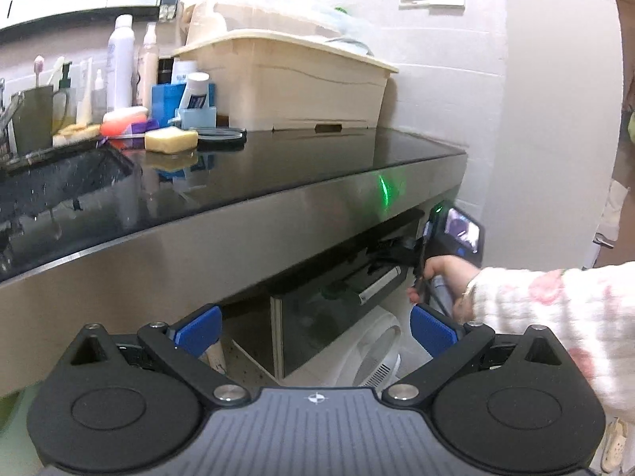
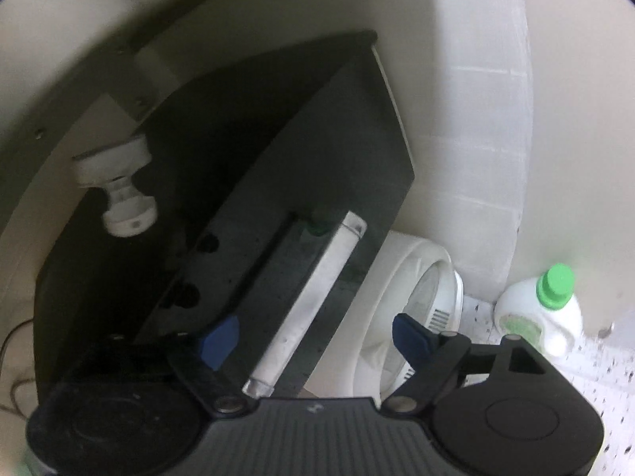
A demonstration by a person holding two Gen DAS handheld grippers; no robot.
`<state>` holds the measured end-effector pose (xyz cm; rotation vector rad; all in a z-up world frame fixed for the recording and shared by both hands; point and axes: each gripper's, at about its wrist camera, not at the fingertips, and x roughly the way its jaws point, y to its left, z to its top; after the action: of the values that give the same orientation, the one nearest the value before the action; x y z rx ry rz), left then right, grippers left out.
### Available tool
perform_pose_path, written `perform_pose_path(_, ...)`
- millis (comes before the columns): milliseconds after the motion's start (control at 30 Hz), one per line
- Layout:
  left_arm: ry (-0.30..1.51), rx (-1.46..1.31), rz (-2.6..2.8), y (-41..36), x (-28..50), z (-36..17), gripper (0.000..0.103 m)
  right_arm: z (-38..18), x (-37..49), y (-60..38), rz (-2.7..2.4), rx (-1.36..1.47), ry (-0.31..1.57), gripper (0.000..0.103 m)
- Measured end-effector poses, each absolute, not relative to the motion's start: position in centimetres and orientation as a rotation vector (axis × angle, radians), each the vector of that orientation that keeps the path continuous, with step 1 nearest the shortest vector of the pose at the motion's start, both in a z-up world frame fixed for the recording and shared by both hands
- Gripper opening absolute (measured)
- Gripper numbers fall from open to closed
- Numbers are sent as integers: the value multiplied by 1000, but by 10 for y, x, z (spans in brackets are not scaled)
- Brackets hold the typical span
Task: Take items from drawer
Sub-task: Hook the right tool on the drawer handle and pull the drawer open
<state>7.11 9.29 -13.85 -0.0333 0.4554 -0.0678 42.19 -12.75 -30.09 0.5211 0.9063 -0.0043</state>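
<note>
The drawer under the counter has a dark front [image 2: 278,150] with a silver bar handle [image 2: 313,297]. In the right wrist view that handle runs between the blue pads [image 2: 222,341] of my right gripper [image 2: 317,339], and the pads stand apart from it on both sides. The left wrist view shows the same drawer front [image 1: 317,329] and handle [image 1: 379,283], with my right gripper [image 1: 397,258] reaching in from the right, held by a hand in a flowered sleeve [image 1: 555,309]. My left gripper [image 1: 313,327] hangs open and empty, back from the counter. The drawer's inside is hidden.
A black countertop [image 1: 317,158] carries a beige bin [image 1: 285,79], a yellow sponge [image 1: 170,139] and several bottles beside a sink [image 1: 59,186]. Below stand a white round appliance [image 2: 420,297], a green-capped white bottle [image 2: 543,309] and a white pipe fitting [image 2: 119,194].
</note>
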Motion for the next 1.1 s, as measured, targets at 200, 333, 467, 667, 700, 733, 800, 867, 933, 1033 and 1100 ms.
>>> perform_pose_path(200, 460, -41, -49, 101, 70, -133, 103, -316, 437, -119, -60, 531, 963, 70)
perform_pose_path(333, 453, -57, -50, 105, 69, -130, 103, -320, 444, -116, -98, 527, 970, 71)
perform_pose_path(467, 452, -59, -46, 105, 69, -128, 103, -322, 450, -110, -133, 506, 980, 69)
perform_pose_path(667, 465, -76, -41, 108, 70, -128, 103, -333, 455, -121, -170, 646, 1017, 75)
perform_pose_path(700, 468, -75, -41, 107, 70, -128, 103, -334, 455, -123, -168, 664, 1024, 75)
perform_pose_path(733, 472, -73, -42, 106, 71, -129, 103, -336, 455, -124, -168, 680, 1029, 75)
perform_pose_path(800, 480, -71, -43, 106, 72, -130, 103, -338, 455, -125, -174, 705, 1037, 75)
perform_pose_path(867, 485, -72, -46, 105, 73, -130, 103, -338, 455, -124, -175, 704, 1035, 75)
perform_pose_path(933, 492, -76, -45, 104, 74, -131, 103, -338, 455, -122, -175, 697, 1032, 75)
perform_pose_path(1033, 503, -88, -46, 105, 75, -132, 103, -335, 456, -120, -169, 687, 1037, 72)
perform_pose_path(1100, 510, -92, -48, 104, 76, -133, 103, -334, 458, -121, -162, 675, 1038, 72)
